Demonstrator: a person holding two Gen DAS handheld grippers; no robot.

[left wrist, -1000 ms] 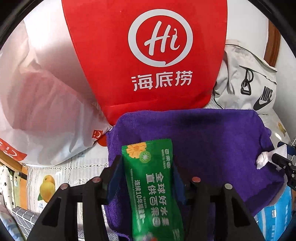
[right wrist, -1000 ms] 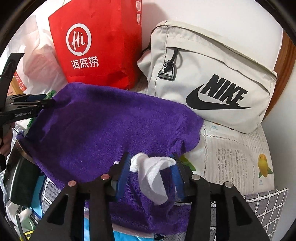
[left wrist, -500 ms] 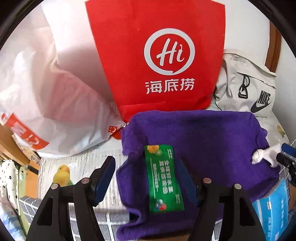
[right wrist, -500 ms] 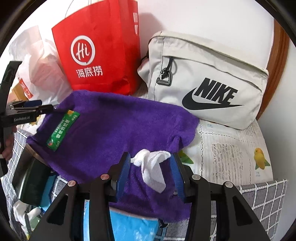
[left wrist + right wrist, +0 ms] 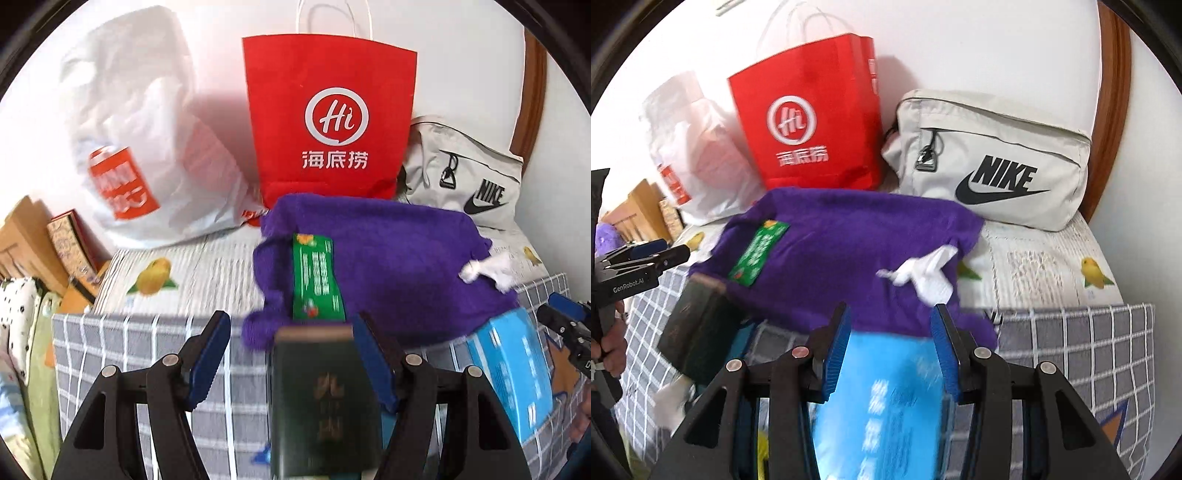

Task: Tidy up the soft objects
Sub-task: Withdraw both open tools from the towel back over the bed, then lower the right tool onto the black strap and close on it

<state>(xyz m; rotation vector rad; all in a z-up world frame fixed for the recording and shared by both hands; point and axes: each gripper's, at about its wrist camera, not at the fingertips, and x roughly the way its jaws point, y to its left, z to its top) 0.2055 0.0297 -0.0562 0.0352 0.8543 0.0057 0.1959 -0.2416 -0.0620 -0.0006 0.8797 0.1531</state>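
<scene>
A purple towel lies spread on the bed. On its left part rests a green snack packet. A crumpled white tissue lies near its right edge. My left gripper hovers open, back from the towel, above a dark green box. My right gripper is open too, just short of the tissue, over a light blue packet. Neither gripper holds anything.
Against the white wall stand a red paper bag, a white plastic bag and a beige Nike bag. A grey checked blanket covers the bed's front. A hand holds the left gripper.
Both grippers pulled back and up from the towel. The left one let go of the green packet and the right one of the white tissue; both things stay on the towel.
</scene>
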